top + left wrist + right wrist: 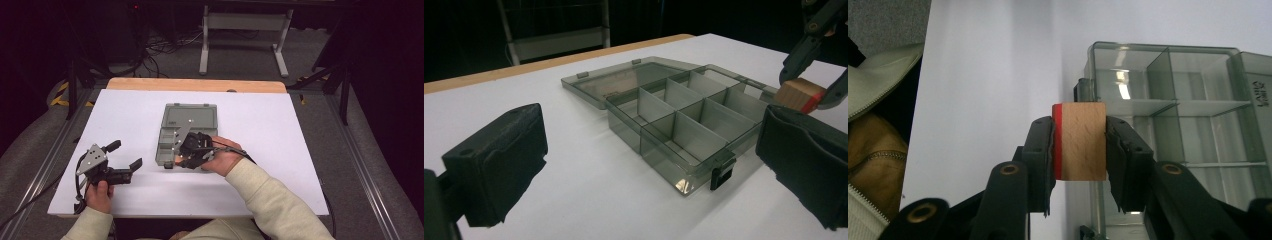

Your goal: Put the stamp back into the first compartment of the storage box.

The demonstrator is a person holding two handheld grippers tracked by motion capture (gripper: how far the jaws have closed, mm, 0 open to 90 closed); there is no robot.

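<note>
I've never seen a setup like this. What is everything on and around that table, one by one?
Table: one, white top with a wooden far edge, centre of the high view.
Compartment box: one, smoky grey see-through plastic, lid open flat toward the far side, mid-table; its compartments look empty.
Wooden block: one, pale wood with one red face, held above the box's near edge.
Metal frame: one, light grey, on the floor beyond the table.
Cables: several, dark, on the floor behind the table.
Left gripper: one, black, jaws apart, empty, left of the box.
Right gripper: one, black, clamped on the block.
Sleeves: two, cream.
</note>
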